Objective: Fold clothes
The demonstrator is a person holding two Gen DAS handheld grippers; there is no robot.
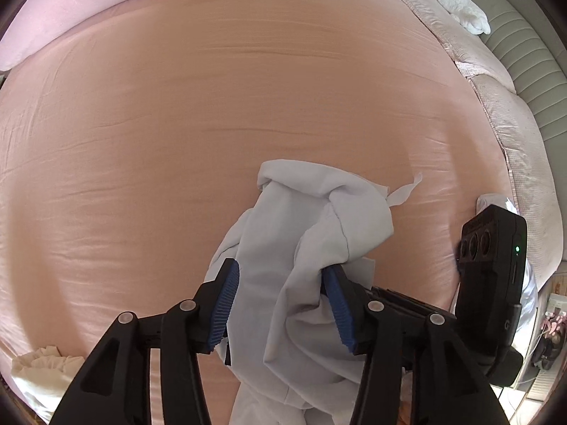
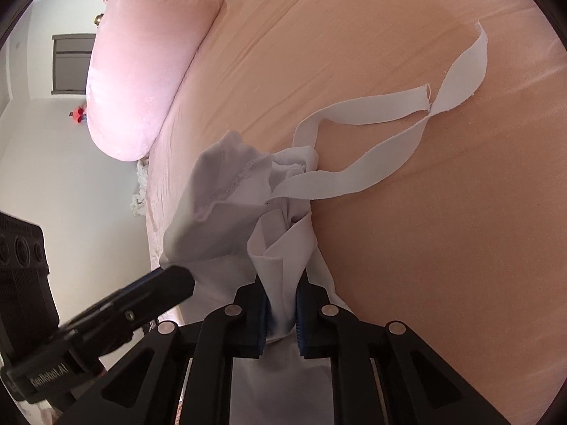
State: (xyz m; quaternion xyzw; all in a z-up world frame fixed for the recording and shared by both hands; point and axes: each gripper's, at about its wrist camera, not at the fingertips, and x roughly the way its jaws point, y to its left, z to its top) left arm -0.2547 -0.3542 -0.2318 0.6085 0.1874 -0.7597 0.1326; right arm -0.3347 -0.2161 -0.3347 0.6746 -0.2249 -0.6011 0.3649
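A white garment (image 1: 301, 219) hangs bunched above the peach bed sheet (image 1: 248, 88). My left gripper (image 1: 281, 306) is open, its blue pads wide apart, and the cloth drapes down between them, brushing the right pad. In the right wrist view my right gripper (image 2: 281, 318) is shut on a gathered fold of the same garment (image 2: 219, 212). Two long white straps (image 2: 372, 170) trail from it across the sheet (image 2: 443, 265). One left finger (image 2: 170, 283) reaches in beside the cloth from the lower left. The right gripper's black body (image 1: 492, 258) shows close on the right.
A pink pillow (image 2: 141, 71) lies along the bed's far edge. A cream ruffled cloth (image 1: 39, 364) sits at the near left corner. A pale quilt (image 1: 514, 134), a white plush toy (image 1: 460, 10) and a padded grey headboard (image 1: 524, 53) line the right side.
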